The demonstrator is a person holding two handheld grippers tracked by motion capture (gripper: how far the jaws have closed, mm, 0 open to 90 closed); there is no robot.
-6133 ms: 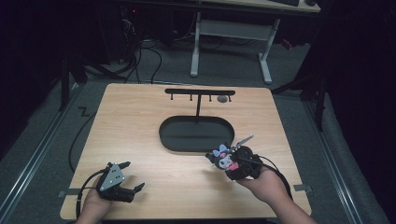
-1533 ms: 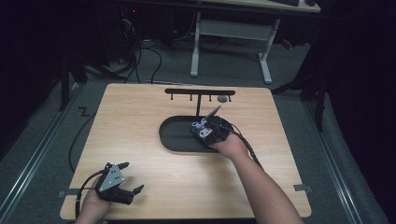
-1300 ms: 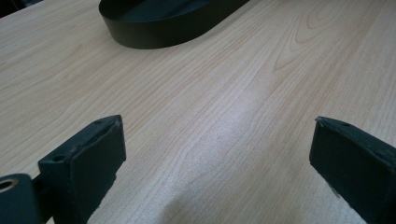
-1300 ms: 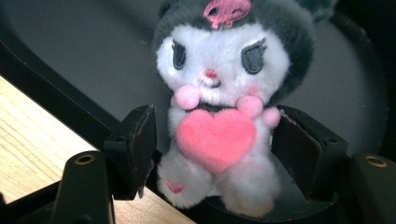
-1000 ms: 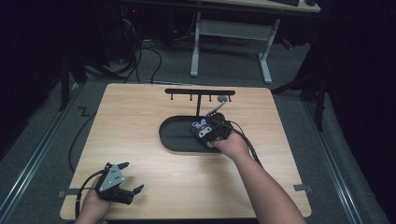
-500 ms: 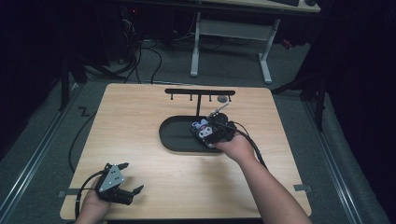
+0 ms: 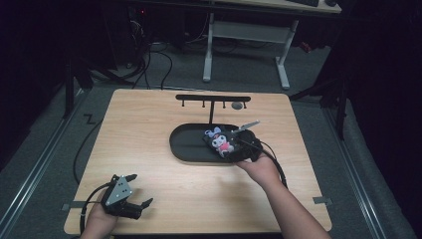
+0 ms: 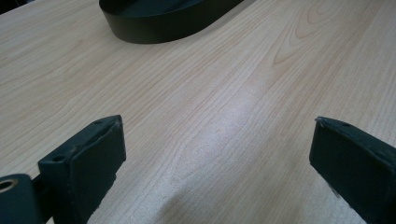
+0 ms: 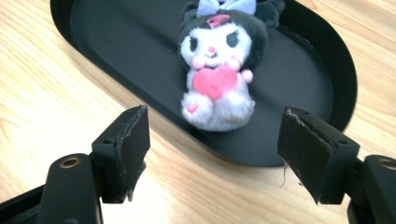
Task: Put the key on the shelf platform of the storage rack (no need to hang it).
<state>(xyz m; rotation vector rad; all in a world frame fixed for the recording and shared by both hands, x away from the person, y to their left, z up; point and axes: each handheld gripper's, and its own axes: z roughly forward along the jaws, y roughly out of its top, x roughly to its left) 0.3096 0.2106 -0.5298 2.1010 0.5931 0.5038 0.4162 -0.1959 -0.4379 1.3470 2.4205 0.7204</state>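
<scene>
A small black-and-white plush toy (image 7: 219, 141) (image 9: 217, 70) with a pink heart and a lilac bow lies in the right half of a black oval tray (image 7: 184, 144) (image 9: 116, 37). My right gripper (image 7: 233, 148) (image 9: 215, 123) sits just off the tray's near right rim and points at the toy. Its jaws have just been opening and stand open, with the toy ahead of the pads and untouched. My left gripper (image 7: 140, 189) (image 8: 219, 135) rests near the table's front left corner, open over bare wood.
A black T-shaped rack (image 7: 211, 98) with small hooks rises behind the tray, and a grey piece (image 7: 238, 105) hangs from its right end. The wooden table (image 7: 149, 129) ends in a dark floor with cables and a white desk frame (image 7: 244, 30) beyond.
The right gripper brought the plush toy from the near right of the table to the tray. Within the last second it let go, spread its jaws and drew back toward the near right. The left gripper stayed put.
</scene>
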